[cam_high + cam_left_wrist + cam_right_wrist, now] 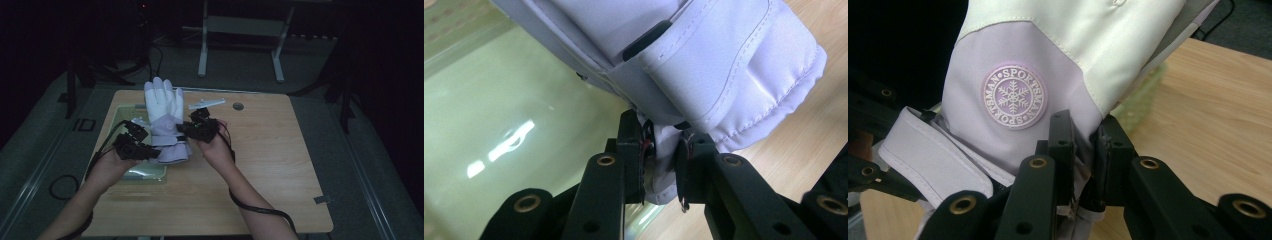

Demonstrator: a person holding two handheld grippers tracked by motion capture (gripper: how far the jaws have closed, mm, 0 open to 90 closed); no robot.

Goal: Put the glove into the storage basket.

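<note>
Pinching the cuff edge of a padded winter glove (704,65), the left gripper (663,165) has its jaws drawn narrow on a fold of pale lilac fabric that bunches between the pads, and the right gripper (1083,150) does the same on the opposite side of the cuff, just below the round snowflake badge (1014,95). Seen from above, the left gripper (134,145) and right gripper (197,127) hold the glove (165,117) between them with its fingers pointing away from the person, the cuff nearest the hands. Judging by the way the cloth creases and folds at the pads, the glove is soft, light and springy rather than stiff; its smooth shell looks a little slippery, so a shallow nip on one layer could slide off. The stitched cuff hem and the strap (933,155) beside the right gripper look like the firmest places to hold, since the seams give the pads a ridge to bite on. Nothing about it seems fragile. Under the left gripper lies a pale green tray (499,125), while the wooden desk (1208,115) spreads beyond the right gripper. Farther off past the glove's fingertips a thin white strip (207,104) rests on the desk (280,150).
</note>
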